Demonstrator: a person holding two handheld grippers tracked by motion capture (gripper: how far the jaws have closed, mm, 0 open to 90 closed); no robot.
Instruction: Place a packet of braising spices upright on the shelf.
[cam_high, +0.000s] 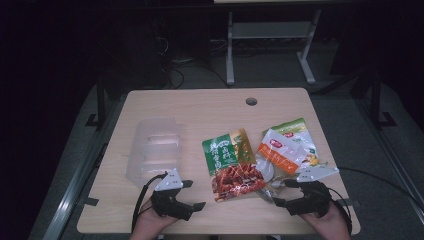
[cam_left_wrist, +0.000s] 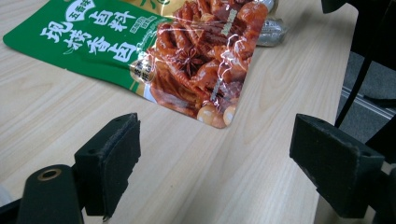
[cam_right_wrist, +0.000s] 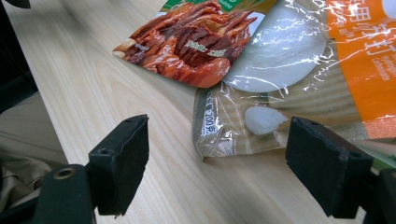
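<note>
Each black claw (cam_high: 192, 196) has 2 foam-padded jaws, a grey triangular plate, and a black cable.

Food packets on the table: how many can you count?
3: green-and-red packet at the centre, orange-and-white packet to its right, green packet partly beneath that one. More may be hidden underneath.

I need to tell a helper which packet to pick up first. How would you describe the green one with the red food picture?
On the wooden table, look right of the clear plastic box, near the middle. The green packet lies flat there, beside the orange-and-white packet. Its lower half pictures glossy red-brown meat, and its green top carries white lettering.
</note>
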